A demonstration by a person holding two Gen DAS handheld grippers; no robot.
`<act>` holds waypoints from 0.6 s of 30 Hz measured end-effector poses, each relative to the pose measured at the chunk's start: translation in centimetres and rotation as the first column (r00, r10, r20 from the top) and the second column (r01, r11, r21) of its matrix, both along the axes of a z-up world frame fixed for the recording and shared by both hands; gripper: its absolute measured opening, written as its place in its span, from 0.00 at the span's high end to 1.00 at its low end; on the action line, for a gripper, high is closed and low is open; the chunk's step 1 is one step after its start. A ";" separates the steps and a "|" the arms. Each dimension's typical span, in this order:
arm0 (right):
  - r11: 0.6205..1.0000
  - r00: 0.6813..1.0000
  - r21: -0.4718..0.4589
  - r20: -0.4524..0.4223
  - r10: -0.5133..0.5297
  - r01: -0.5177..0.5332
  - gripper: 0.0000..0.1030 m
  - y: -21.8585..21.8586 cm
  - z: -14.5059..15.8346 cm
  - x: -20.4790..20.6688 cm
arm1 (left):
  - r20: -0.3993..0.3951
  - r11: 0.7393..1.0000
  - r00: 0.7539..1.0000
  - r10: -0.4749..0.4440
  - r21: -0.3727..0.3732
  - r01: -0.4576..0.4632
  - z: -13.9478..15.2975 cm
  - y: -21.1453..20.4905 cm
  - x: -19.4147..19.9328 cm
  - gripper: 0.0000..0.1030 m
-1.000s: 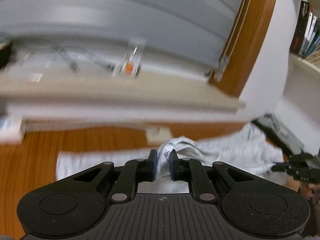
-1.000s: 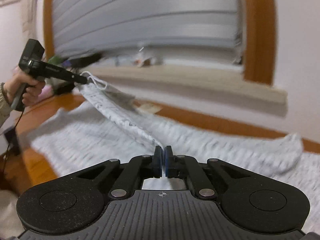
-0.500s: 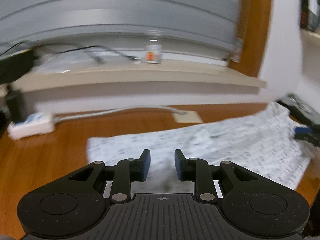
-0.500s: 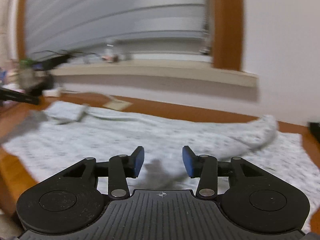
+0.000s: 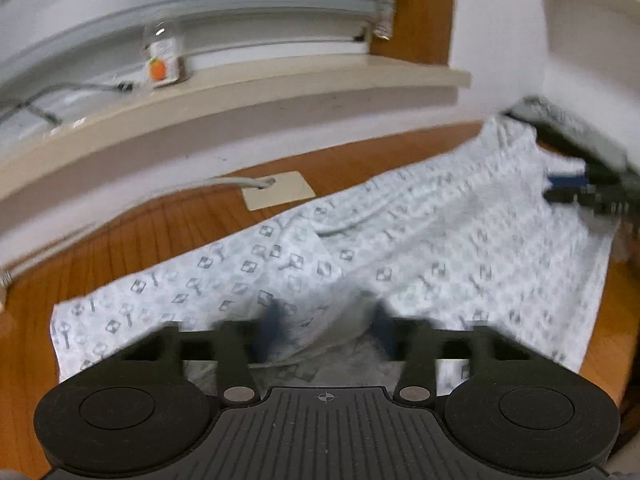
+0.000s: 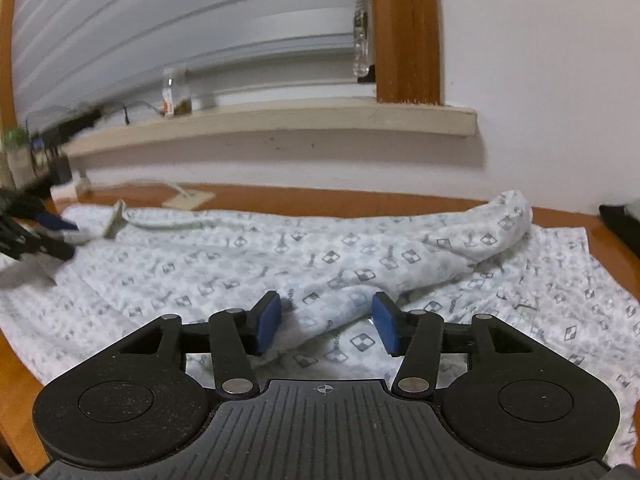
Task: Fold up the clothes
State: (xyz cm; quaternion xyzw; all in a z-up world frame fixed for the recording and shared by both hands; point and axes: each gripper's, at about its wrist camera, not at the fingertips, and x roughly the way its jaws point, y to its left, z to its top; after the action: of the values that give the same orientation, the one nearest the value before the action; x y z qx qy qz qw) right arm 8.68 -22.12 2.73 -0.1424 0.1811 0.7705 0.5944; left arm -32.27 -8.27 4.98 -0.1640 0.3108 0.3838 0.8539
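Above patterned garment [image 6: 224, 276], right gripper [image 6: 326, 322] agape, left gripper [image 5: 326, 330] agape

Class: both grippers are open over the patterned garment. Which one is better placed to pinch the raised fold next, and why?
Right. The right gripper already straddles the raised fold of the patterned garment. The left gripper hovers over flatter cloth, its view blurred.

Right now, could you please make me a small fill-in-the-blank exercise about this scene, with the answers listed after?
1. Both the left claw and the right claw are ____.
2. The patterned garment lies on a ____ table.
3. The small bottle stands on the window ____.
4. The pads of the right claw are coloured ____.

Answers: open; wooden; sill; blue
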 end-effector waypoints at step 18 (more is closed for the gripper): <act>1.000 0.997 -0.004 -0.067 -0.027 0.027 0.49 0.0 -0.5 0.9 | 0.194 0.948 0.943 0.270 -0.223 -0.225 -1.3 5.5 -9.4 0.41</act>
State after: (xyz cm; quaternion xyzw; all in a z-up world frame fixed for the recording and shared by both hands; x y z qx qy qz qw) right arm 9.62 -22.09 2.21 -0.1151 0.2039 0.7664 0.5982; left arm -41.64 -2.81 3.65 -0.3276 0.2268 0.4350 0.8075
